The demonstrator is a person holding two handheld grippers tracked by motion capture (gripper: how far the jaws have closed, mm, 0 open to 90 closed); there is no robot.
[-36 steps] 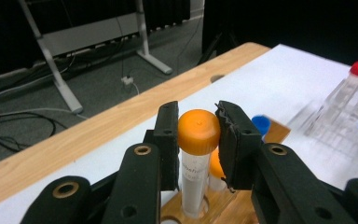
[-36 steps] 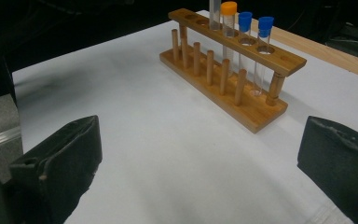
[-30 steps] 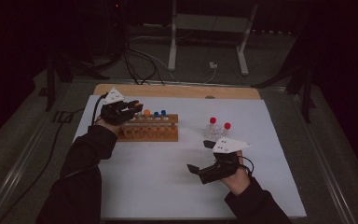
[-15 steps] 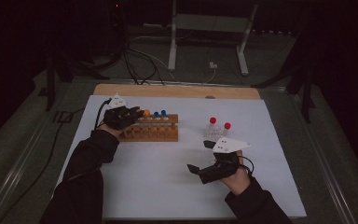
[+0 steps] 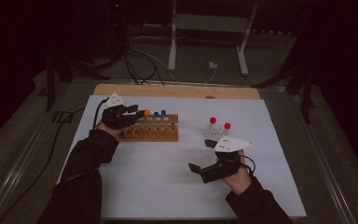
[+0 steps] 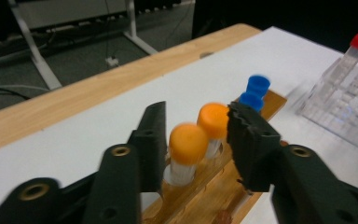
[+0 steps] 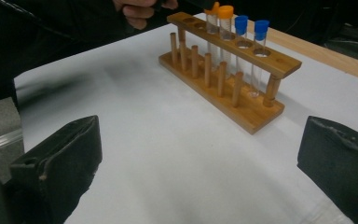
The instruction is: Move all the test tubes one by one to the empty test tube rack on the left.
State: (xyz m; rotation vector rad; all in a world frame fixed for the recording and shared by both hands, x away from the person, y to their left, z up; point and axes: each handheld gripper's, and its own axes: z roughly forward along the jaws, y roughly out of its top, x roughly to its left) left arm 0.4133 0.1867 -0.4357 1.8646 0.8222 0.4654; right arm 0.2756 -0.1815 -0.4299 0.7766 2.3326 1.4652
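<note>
- High view: the left tongs (image 5: 137,113) sit at the left end of the wooden rack (image 5: 151,133), level with the orange caps. The approach is from the side, likely so the jaws can close around a tube without knocking its neighbours.
- High view: the right tongs (image 5: 200,156) rest low over the white desk (image 5: 158,186), well apart from the rack and just in front of the clear rack (image 5: 216,133) holding two red-capped tubes. This appears to be a waiting position, keeping clear of the left hand's work.
- Left gripper view: the jaws stand partly open on either side of the nearest orange-capped tube (image 6: 186,147), which is seated upright in its hole. No contact is evident on either side; nothing is gripped yet. A second orange-capped tube (image 6: 213,122) stands just behind, close to the far jaw, then two blue-capped tubes (image 6: 256,91).
- Judgement: the step in hand is closing on the nearest orange tube to lift it.
- Right gripper view: the jaws are spread wide and hold nothing. The rack lies ahead with four tubes in a row and its nearer holes vacant.
</note>
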